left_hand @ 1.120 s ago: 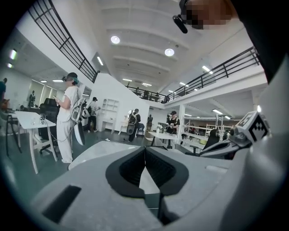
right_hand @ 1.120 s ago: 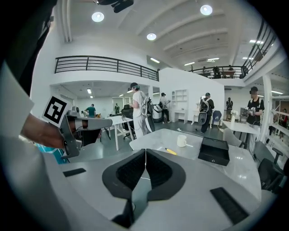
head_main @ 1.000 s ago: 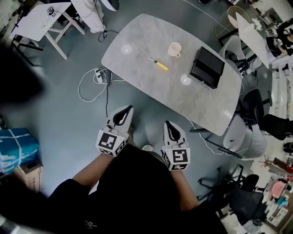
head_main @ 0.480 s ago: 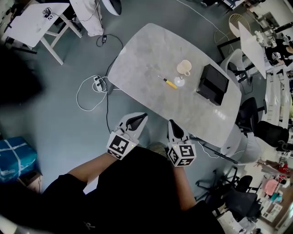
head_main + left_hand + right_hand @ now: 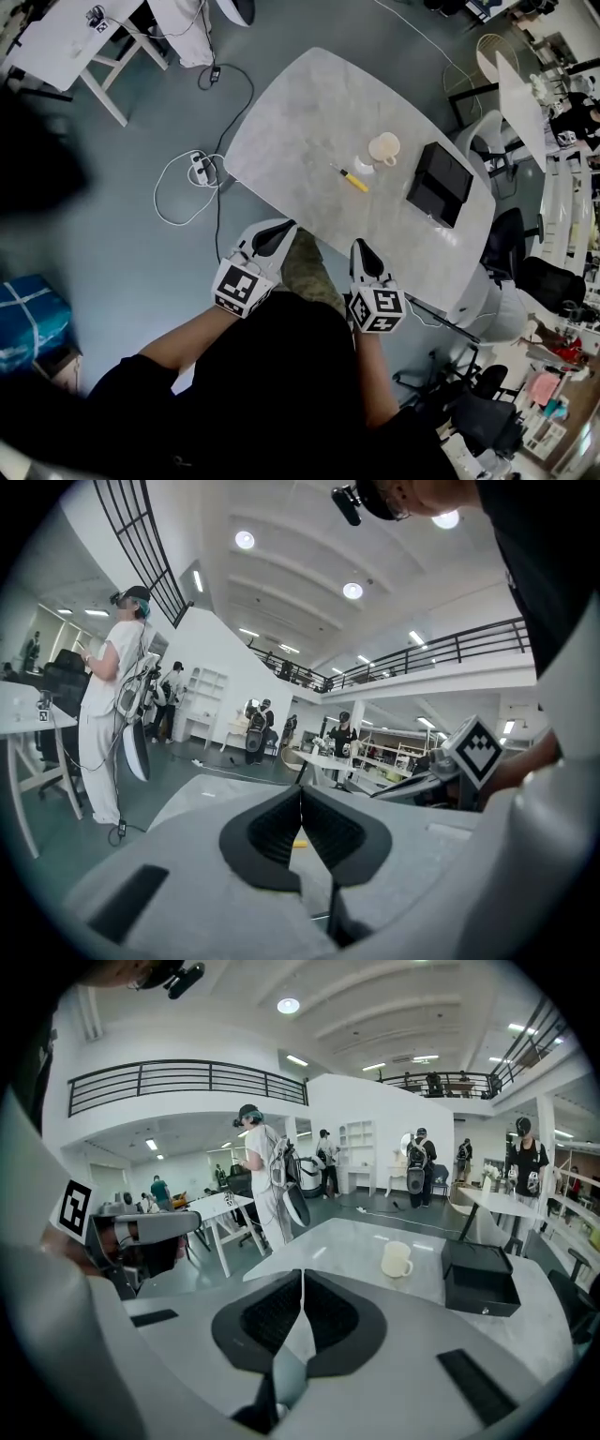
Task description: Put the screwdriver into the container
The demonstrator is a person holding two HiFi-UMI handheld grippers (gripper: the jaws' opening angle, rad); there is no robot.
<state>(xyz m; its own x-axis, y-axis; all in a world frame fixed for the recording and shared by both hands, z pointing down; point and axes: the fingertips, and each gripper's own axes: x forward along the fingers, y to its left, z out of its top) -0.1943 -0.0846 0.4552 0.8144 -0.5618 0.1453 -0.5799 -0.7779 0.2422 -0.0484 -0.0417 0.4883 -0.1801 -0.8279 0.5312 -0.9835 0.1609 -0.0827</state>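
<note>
A yellow-handled screwdriver (image 5: 352,178) lies on the grey marble table (image 5: 300,112), a little in front of a cream mug (image 5: 383,148). The black open box (image 5: 441,184) stands to the mug's right, also seen in the right gripper view as black box (image 5: 479,1276) beside mug (image 5: 397,1259). My left gripper (image 5: 270,234) and right gripper (image 5: 364,255) hover at the table's near edge, both shut with nothing between the jaws. In the left gripper view a bit of the yellow screwdriver (image 5: 298,843) shows through the jaw gap.
A white power strip with cables (image 5: 200,169) lies on the floor left of the table. White chairs (image 5: 497,305) stand at the right side, a white trestle table (image 5: 56,42) at far left. Several people stand in the room (image 5: 264,1185).
The view has closed in on the table: both grippers now sit nearer its near edge, and the screwdriver, mug and box lie closer in front of them. The jaws stay shut.
</note>
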